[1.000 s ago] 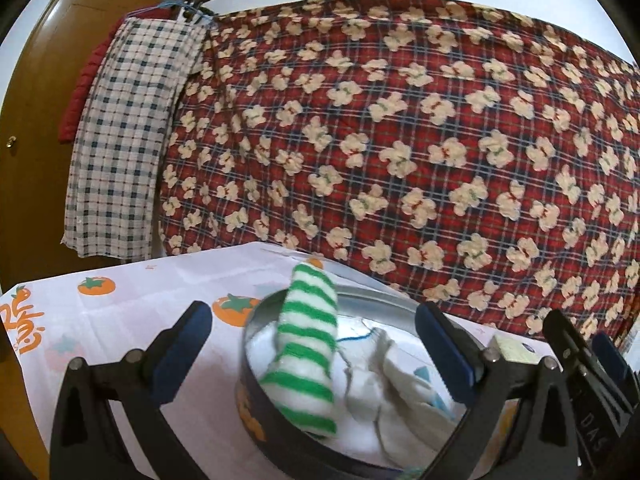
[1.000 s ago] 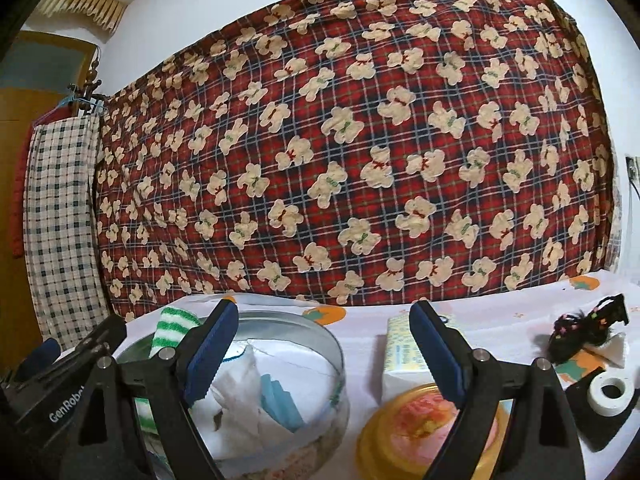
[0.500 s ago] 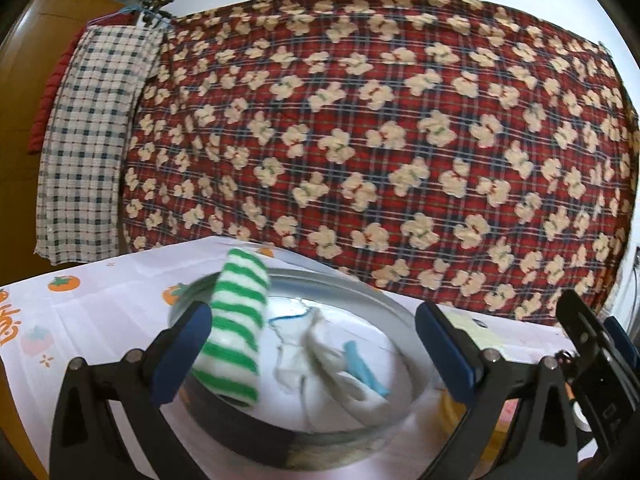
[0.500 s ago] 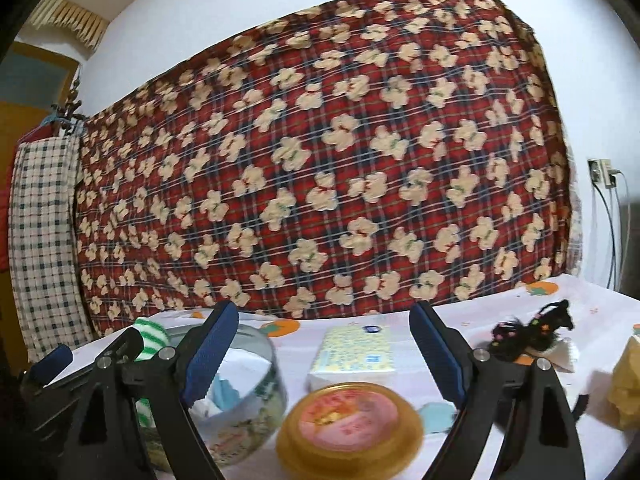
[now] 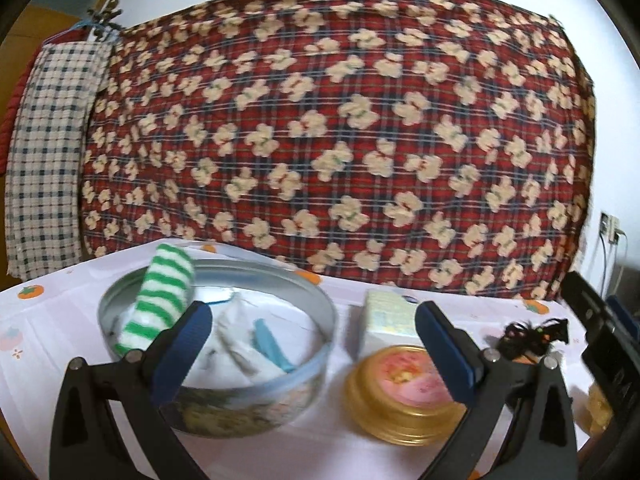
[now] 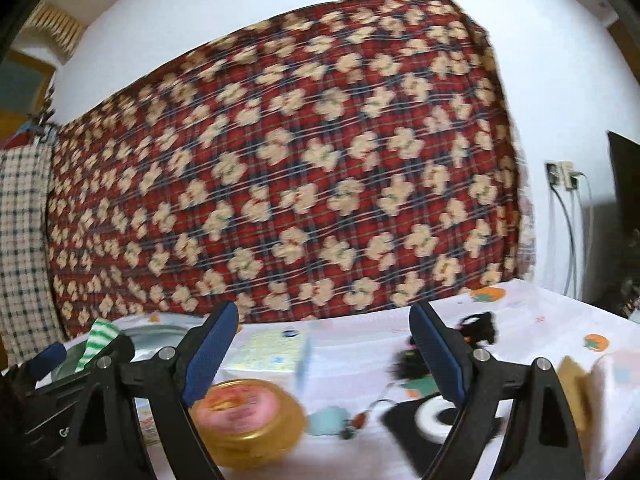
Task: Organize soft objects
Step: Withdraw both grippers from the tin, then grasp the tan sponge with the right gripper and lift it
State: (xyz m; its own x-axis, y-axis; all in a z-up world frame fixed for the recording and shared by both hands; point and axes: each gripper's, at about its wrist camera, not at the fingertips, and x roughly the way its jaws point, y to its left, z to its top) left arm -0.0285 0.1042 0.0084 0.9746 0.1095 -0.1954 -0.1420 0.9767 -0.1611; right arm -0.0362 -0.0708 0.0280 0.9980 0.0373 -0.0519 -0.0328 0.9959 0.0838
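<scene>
A round metal tin (image 5: 280, 276) stands on the table at the left. A green-and-white striped sock (image 5: 160, 300) leans over its rim, and a white cloth (image 5: 240, 344) and a light blue piece (image 5: 268, 344) lie inside. My left gripper (image 5: 311, 312) is open and empty, just right of the tin. My right gripper (image 6: 323, 314) is also open and empty, above a tissue pack (image 6: 272, 350). A black fuzzy hair tie (image 6: 476, 326) lies to its right. The sock (image 6: 98, 340) shows at the far left of the right wrist view.
A gold-rimmed round box with a pink lid (image 5: 404, 392) sits in front of the tissue pack (image 5: 390, 316). A white tape roll (image 6: 434, 416) on a black pad, a small light blue thing (image 6: 330, 420) and a yellow block (image 6: 572, 384) lie right. A red floral blanket (image 5: 340, 140) hangs behind.
Both grippers have swung to the right along the table. The tin has slid from centre to left in the left wrist view, and the gold box and tissue pack have come in. Both stay open.
</scene>
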